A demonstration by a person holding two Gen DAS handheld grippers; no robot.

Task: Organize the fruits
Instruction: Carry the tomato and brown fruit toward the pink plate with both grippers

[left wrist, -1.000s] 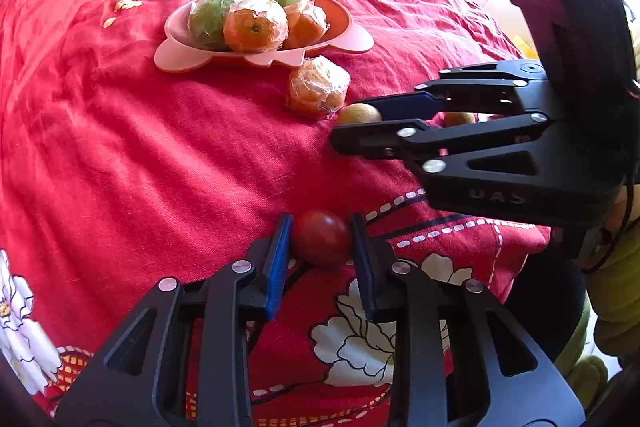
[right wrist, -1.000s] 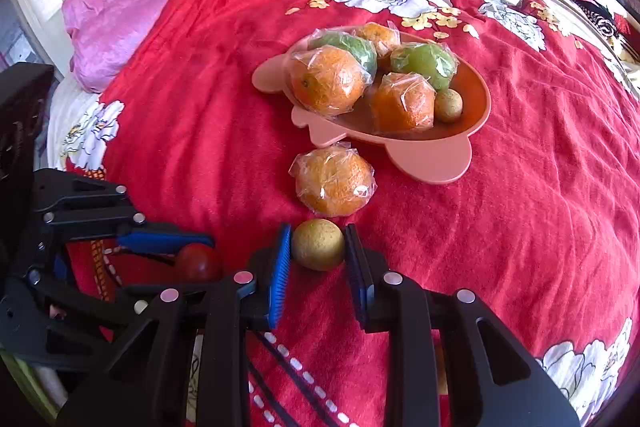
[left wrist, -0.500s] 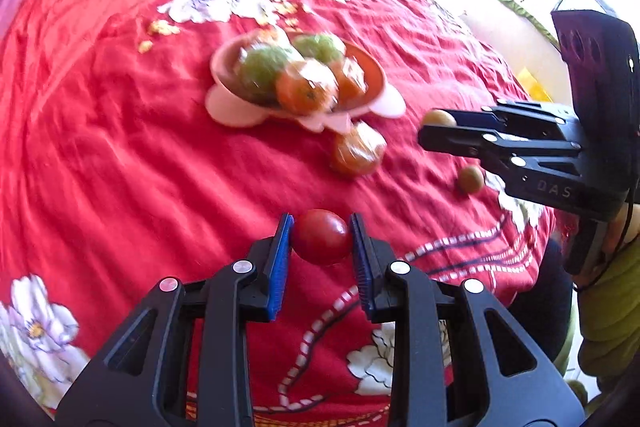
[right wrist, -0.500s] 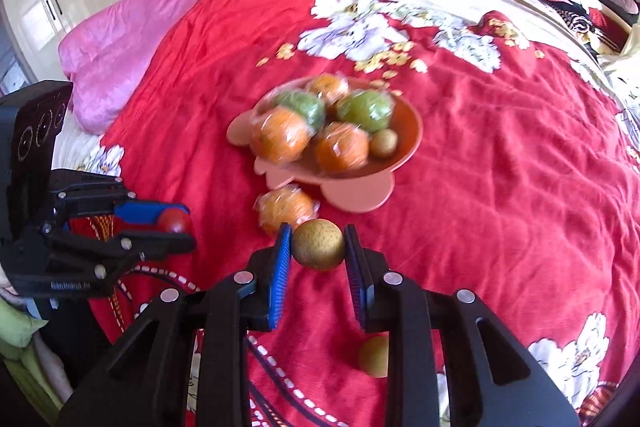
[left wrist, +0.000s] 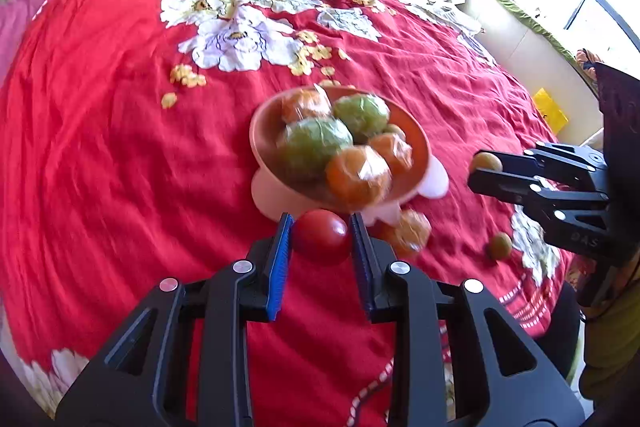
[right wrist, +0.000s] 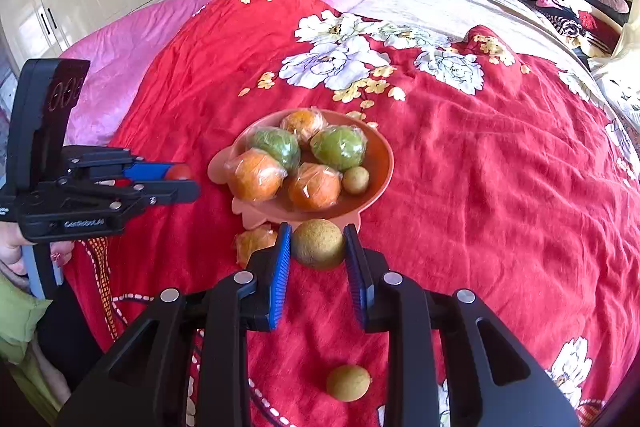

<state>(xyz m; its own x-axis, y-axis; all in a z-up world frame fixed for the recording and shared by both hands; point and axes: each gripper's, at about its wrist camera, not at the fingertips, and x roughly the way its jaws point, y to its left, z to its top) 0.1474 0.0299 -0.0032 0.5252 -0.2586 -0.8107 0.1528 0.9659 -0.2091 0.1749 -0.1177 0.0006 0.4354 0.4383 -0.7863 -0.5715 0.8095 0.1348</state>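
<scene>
A: Carrying, I'd say. Both grippers are loaded and raised over the bed, aimed toward the pink bowl (right wrist: pixel 376 163). The left gripper (left wrist: pixel 322 237) has its jaws closed on a small red fruit (left wrist: pixel 321 235); the right gripper (right wrist: pixel 318 245) has its jaws closed on a round tan fruit (right wrist: pixel 318 244).

B: And the bowl itself?

A: It sits on the red floral bedspread (right wrist: pixel 500 187), about mid-bed, just beyond both sets of jaws. It holds wrapped orange fruits (right wrist: pixel 256 175), two wrapped green ones (right wrist: pixel 338 148) and one small tan fruit (right wrist: pixel 355 180) at its right rim.

B: Anything left outside it?

A: Yes. A wrapped orange (left wrist: pixel 406 233) lies on the bedspread just near of the bowl, and a loose tan fruit (right wrist: pixel 348 383) lies nearer still, below the right gripper.

B: So what does the next move call for?

A: My judgement: bring each fruit over the bowl's opening and find a gap before letting go. The bowl is crowded, so a drop onto the pile may roll off; the free pocket by the right rim looks the safest spot. The two grippers come at the bowl from opposite sides, so going one at a time would avoid a clash.
</scene>
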